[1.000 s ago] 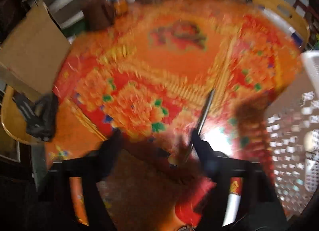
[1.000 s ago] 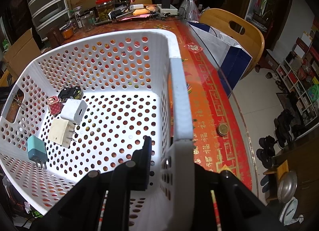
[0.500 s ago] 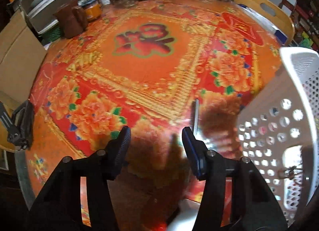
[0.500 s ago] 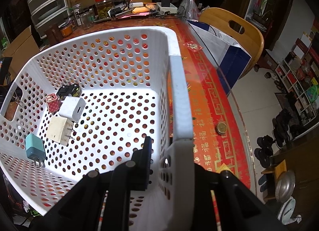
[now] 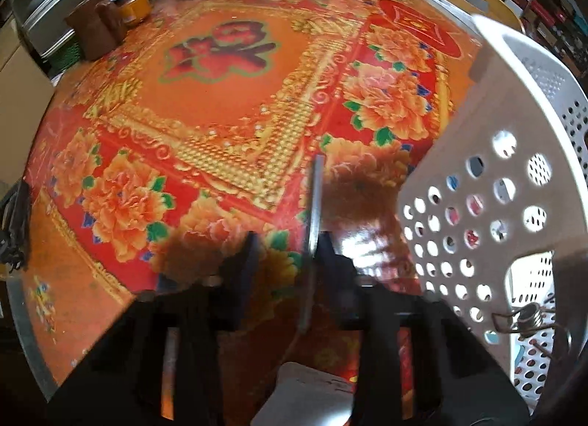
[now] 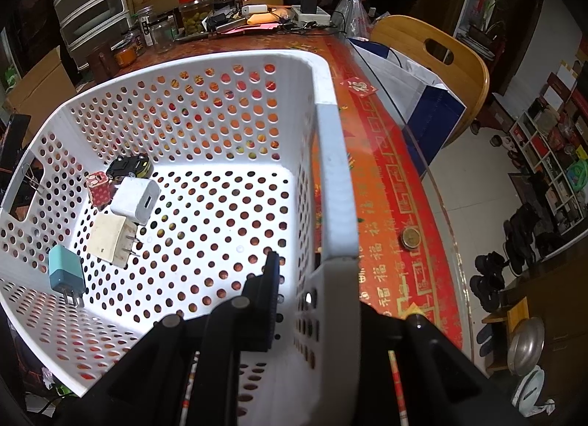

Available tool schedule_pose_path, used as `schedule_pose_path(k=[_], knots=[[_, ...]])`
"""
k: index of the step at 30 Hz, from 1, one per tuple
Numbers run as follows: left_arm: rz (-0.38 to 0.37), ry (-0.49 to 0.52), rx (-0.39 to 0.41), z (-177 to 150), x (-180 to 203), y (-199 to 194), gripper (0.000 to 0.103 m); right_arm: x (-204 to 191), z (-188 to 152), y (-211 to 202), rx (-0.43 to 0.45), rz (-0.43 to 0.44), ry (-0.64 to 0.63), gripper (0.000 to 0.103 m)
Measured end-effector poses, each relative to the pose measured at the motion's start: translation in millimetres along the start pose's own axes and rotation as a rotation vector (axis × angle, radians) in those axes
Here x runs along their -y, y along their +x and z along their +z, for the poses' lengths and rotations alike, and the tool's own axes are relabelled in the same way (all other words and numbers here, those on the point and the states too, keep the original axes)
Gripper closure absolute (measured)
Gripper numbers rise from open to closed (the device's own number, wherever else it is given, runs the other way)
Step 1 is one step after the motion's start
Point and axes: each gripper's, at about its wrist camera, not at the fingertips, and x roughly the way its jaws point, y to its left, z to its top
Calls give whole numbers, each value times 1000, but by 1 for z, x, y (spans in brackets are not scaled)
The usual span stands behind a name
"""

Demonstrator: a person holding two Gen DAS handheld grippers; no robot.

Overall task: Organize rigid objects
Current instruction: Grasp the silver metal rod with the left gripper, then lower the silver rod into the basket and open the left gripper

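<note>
Looks nearly done: 5 items (image 6: 136, 200) lying in basket (image 6: 239, 62) on table (image 6: 397, 169). Right hand-held gripper (image 6: 305, 279) clamping basket wall; left hand-held gripper (image 5: 284, 246) narrowly open, thin strip (image 5: 316, 198) against 1 finger, probably left to bin.

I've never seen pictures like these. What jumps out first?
A big white perforated basket, its near wall pinched by the right gripper, with a few phone chargers lying in its left corner. Under it spreads a loud red-and-orange flowered tablecloth, over which the left gripper hangs beside the basket.
</note>
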Motion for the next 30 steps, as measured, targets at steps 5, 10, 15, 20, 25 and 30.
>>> schedule_pose_path(k=[5,10,15,20,25,30], knots=[[-7,-23,-7,-2,-11,-2,98,0,0,0,-1,-1,-1,88],[8,-31,4,-6,-14,-3,98,0,0,0,-1,-1,-1,88],[31,-60,62,-7,-24,-17,98,0,0,1,-1,-1,-2,88],[92,-68,131,-8,-30,-52,98,0,0,0,0,0,-1,88],[215,-64,175,-6,-24,-97,98,1,1,0,1,-5,-1,88],[223,-1,257,-1,12,-153,98,1,2,0,1,-3,-5,88]])
